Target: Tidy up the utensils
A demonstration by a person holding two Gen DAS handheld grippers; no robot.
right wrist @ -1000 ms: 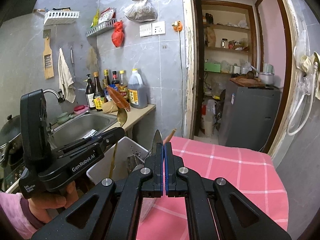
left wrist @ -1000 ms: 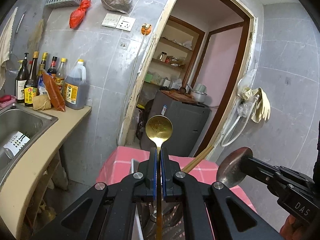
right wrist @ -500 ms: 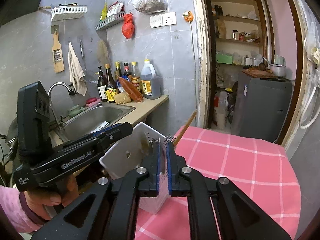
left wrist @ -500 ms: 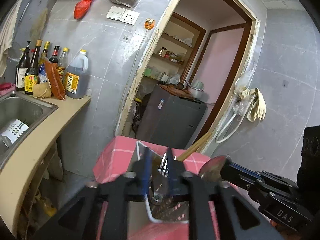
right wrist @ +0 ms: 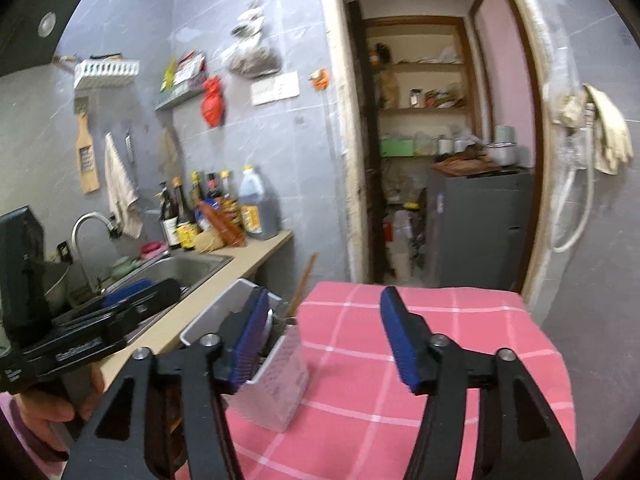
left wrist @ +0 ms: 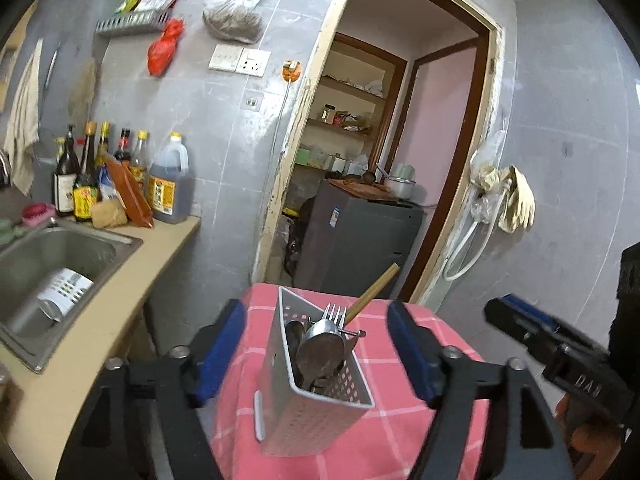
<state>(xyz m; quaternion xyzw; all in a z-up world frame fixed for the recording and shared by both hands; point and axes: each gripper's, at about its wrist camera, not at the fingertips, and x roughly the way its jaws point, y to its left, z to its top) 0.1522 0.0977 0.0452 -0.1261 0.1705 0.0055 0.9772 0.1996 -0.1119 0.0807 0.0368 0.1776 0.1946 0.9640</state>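
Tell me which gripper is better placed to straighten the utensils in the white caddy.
Left gripper, probably: its opening jaws frame the caddy. The right gripper sits off to its side.

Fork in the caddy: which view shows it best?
The left wrist view. The fork stands tines up in the caddy, clear between the spread fingers. In the right wrist view a finger covers the caddy's contents, so no fork shows.

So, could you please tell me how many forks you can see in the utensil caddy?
1: a fork stands tines-up in the caddy, behind the ladle bowl. Others may be hidden deeper inside.
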